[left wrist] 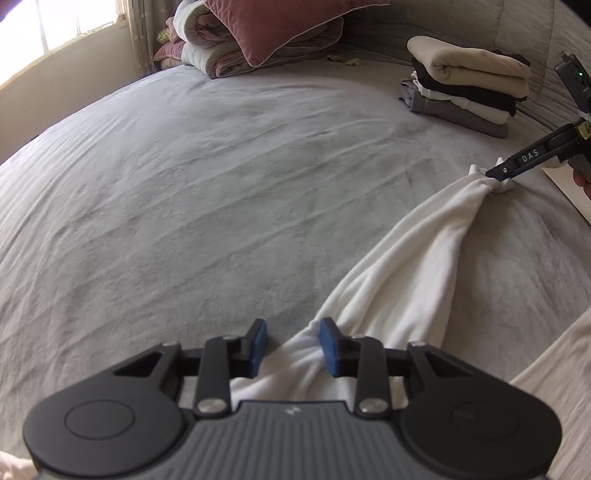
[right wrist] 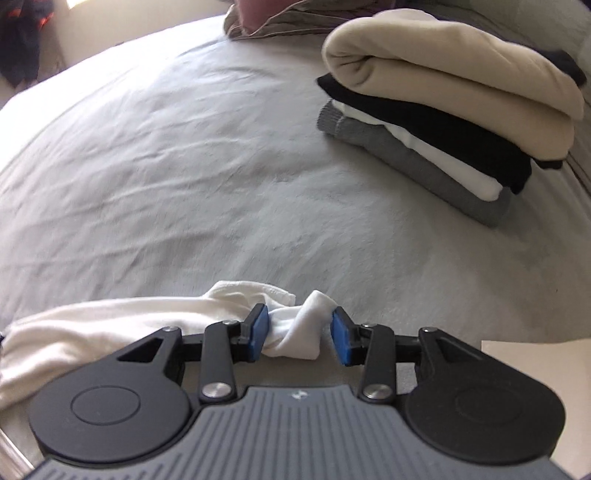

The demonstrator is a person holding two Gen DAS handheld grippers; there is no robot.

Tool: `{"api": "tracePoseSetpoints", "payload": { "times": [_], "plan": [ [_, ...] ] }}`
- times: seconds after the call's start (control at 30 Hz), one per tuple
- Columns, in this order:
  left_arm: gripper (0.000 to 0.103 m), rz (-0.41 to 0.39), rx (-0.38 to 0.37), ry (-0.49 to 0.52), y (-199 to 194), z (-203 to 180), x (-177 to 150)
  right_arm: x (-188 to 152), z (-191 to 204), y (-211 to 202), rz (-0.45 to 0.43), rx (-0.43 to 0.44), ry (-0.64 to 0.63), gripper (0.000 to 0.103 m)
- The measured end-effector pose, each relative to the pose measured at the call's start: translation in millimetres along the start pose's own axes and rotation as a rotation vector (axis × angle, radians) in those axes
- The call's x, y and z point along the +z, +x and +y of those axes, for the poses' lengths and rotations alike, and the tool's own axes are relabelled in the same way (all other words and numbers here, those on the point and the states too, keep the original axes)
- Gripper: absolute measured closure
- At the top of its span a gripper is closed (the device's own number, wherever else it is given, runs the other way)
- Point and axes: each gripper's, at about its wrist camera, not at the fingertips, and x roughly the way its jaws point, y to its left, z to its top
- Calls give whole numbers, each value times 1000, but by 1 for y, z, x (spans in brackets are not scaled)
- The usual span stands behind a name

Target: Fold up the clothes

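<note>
A white garment (left wrist: 406, 266) lies stretched in a twisted band across the grey bed cover (left wrist: 184, 184). Its near end passes between the blue pads of my left gripper (left wrist: 294, 347). The cloth touches the right pad, while bare bedding shows beside the left pad, so the jaws stand open. The far end is bunched (right wrist: 295, 332) between the pads of my right gripper (right wrist: 300, 334). Those pads stand apart with the cloth loose between them, and that gripper is open. From the left wrist view the right gripper (left wrist: 498, 177) points down at that bunched end.
A stack of folded clothes (right wrist: 443, 110), cream on top, sits at the bed's far right (left wrist: 469, 85). Pillows and a rolled quilt (left wrist: 258, 33) lie at the head, by a bright window (left wrist: 37, 29). Cream ribbed cloth (left wrist: 554, 369) shows at the lower right edge.
</note>
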Motion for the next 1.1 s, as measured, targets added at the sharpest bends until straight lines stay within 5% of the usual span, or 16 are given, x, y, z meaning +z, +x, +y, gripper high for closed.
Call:
{"api": "tracePoseSetpoints", "payload": {
  "times": [0.1, 0.17, 0.67, 1.1],
  "plan": [
    [86, 7, 0, 12, -1, -5, -1, -1, 6, -1, 4, 8, -36, 75],
    [96, 13, 7, 15, -2, -9, -1, -1, 9, 0, -5, 10, -51, 97],
    [101, -178, 272, -69, -12, 9, 21, 44, 43, -18, -303, -69, -46, 98],
    [101, -87, 455, -166, 42, 48, 36, 117, 98, 72, -326, 20, -131, 98]
  ]
}}
